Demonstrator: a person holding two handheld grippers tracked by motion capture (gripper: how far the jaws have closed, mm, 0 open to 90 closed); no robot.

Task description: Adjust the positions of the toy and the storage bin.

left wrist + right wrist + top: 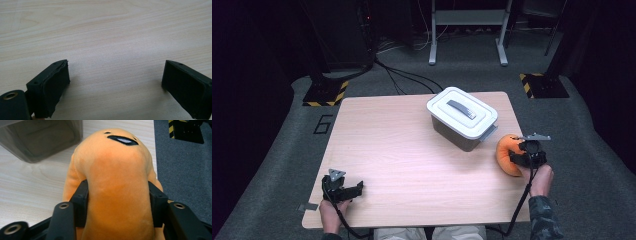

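An orange plush toy (507, 155) with a stitched black mouth lies at the table's right edge. My right gripper (524, 156) is shut on the orange plush toy (117, 182), its two black jaws pressing into both sides of the soft body. A grey storage box with a white lid (462, 117) stands just left of the toy, lid on. Its grey wall (42, 140) fills the upper left of the right gripper view. My left gripper (349, 190) rests at the table's near left corner. Its jaws stand wide apart over bare wood (115, 75), with nothing between them.
The wooden table (397, 150) is bare between the box and the left gripper. Grey carpet (185, 170) lies right beyond the table's edge. Yellow-black striped stand bases (324, 92) and cables sit on the floor behind the table.
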